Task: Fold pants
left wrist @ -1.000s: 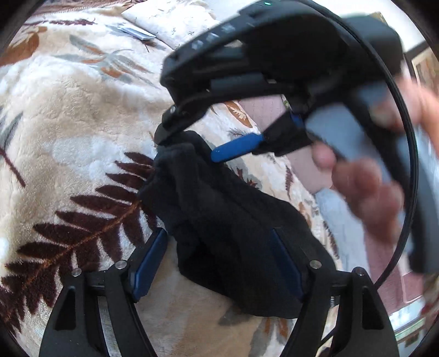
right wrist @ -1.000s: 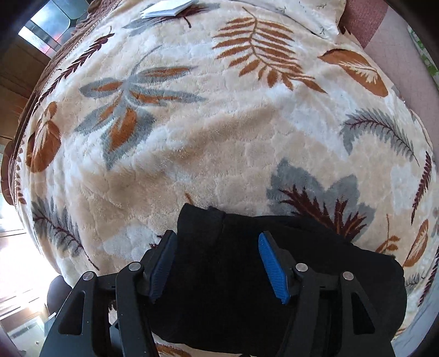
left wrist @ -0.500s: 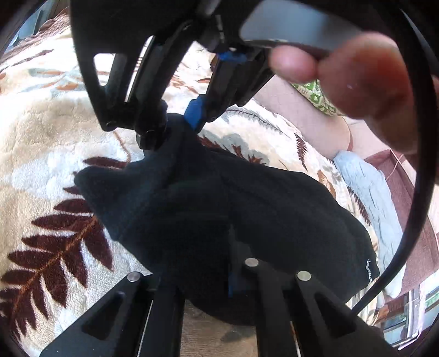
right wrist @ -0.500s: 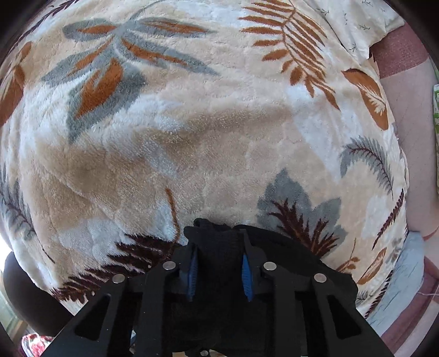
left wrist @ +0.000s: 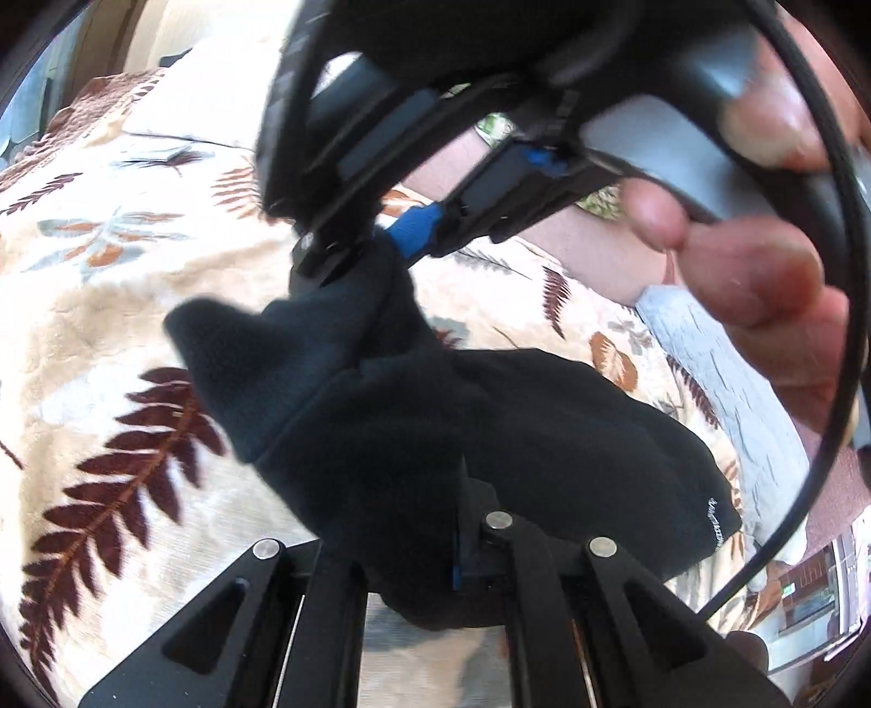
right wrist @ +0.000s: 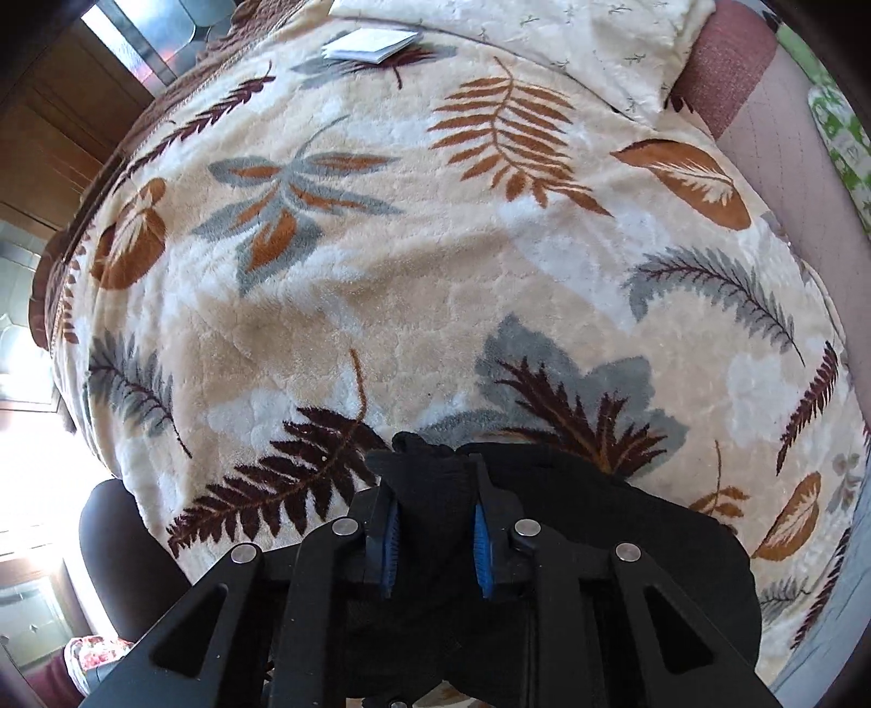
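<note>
The black pants [left wrist: 490, 414] lie bunched on a leaf-patterned blanket [left wrist: 109, 305]. My left gripper [left wrist: 403, 523] is shut on the near edge of the pants; the cloth hides most of its fingers. My right gripper [left wrist: 375, 256] shows in the left wrist view from above, shut on the far edge and lifting it off the blanket. In the right wrist view my right gripper [right wrist: 435, 517] pinches a fold of the black pants [right wrist: 626, 544] between its blue pads [right wrist: 482, 544].
A white booklet [right wrist: 370, 43] lies at the far end of the blanket [right wrist: 435, 261], beside a cream pillow [right wrist: 571, 32]. A pale blue cloth [left wrist: 707, 370] lies at the right. A dark chair [right wrist: 114, 544] stands left of the bed.
Both grippers were open around the pants one second ago and have shut on them. The right gripper has lifted its edge upward, pulling the cloth up with it.
</note>
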Tool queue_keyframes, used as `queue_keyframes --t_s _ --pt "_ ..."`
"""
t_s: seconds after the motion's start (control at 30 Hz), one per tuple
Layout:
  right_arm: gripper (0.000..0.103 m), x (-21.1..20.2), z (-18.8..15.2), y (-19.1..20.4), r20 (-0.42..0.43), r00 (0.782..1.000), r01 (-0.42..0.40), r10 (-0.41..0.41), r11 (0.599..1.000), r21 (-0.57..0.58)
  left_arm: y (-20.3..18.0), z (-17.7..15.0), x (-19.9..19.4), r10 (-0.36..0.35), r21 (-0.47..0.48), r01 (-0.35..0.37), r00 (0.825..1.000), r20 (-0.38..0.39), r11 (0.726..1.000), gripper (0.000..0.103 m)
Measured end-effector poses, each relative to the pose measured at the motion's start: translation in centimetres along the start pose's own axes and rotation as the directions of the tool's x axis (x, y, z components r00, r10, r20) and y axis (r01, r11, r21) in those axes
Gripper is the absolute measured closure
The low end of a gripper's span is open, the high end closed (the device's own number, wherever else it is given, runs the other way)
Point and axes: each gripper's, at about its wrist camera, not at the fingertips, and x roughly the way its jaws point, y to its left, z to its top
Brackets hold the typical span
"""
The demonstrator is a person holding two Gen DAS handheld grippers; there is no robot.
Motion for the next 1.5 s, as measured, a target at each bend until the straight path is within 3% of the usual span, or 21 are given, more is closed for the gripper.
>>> queue_keyframes --t_s 0.2,0.43,0.53,0.6,0.73,0.77,0.87,1.1,1.2,1.33,1.4,1.47,1.5 --pt "0.080 -2.6 -3.9 -4.3 0.087 0.995 -0.067 0.057 0.991 0.114 -3.3 -0.4 1.8 -0.035 0.030 0.038 0.997 -0.074 0.999 0.096" --pt "0.080 -0.9 -7.2 -10.5 0.138 0.986 -0.125 0.094 0.964 0.236 -9.1 -1.1 4.7 -0.005 0.137 0.027 0.988 -0.154 0.990 0.094" --pt "0.078 0.5 -9.2 -13.1 0.145 0.983 -0.151 0.114 0.947 0.282 -9.5 -2.0 4.3 -0.021 0.158 0.052 0.981 -0.192 0.986 0.080" --pt "0.073 1.5 -10.7 -14.8 0.160 0.980 -0.166 0.121 0.935 0.314 -10.6 -2.6 4.5 -0.056 0.172 0.095 0.975 -0.217 0.981 0.062" --pt "0.049 1.8 -13.2 -17.7 0.228 0.972 -0.137 0.048 0.909 0.393 -11.0 -3.6 1.9 -0.121 0.216 0.174 0.963 -0.239 0.961 0.049" --pt "0.048 1.5 -13.9 -18.4 0.254 0.967 -0.137 0.030 0.899 0.416 -10.6 -3.7 1.0 -0.128 0.217 0.182 0.962 -0.240 0.959 0.044" --pt "0.048 0.2 -15.8 -20.1 0.319 0.948 -0.138 -0.022 0.872 0.470 -9.3 -3.9 -0.8 -0.152 0.181 0.197 0.961 -0.233 0.964 0.042" --pt "0.048 -4.0 -18.9 -19.2 0.444 0.883 -0.102 -0.151 0.863 0.495 -2.2 -3.3 -3.5 -0.063 -0.044 0.056 0.982 -0.176 0.997 0.040" --pt "0.048 -4.6 -19.1 -16.8 0.524 0.850 -0.207 -0.059 0.877 0.433 0.8 -3.1 -4.4 -0.028 -0.133 0.006 0.985 -0.168 0.991 0.040" --pt "0.048 -2.5 -18.2 -13.4 0.564 0.810 -0.395 0.163 0.862 0.318 1.9 -3.1 -5.0 -0.009 -0.158 -0.016 0.988 -0.155 0.987 0.040" --pt "0.048 -0.6 -17.9 -12.9 0.533 0.826 -0.403 0.182 0.852 0.334 2.1 -3.3 -5.1 -0.006 -0.151 -0.017 0.988 -0.151 0.988 0.040" --pt "0.049 1.3 -18.2 -13.7 0.479 0.873 -0.313 0.091 0.858 0.407 2.3 -3.2 -5.2 -0.014 -0.144 -0.007 0.989 -0.145 0.990 0.040" --pt "0.056 2.0 -18.5 -14.4 0.445 0.895 -0.254 0.032 0.857 0.448 2.3 -3.0 -5.0 -0.017 -0.138 -0.002 0.990 -0.142 0.990 0.039"
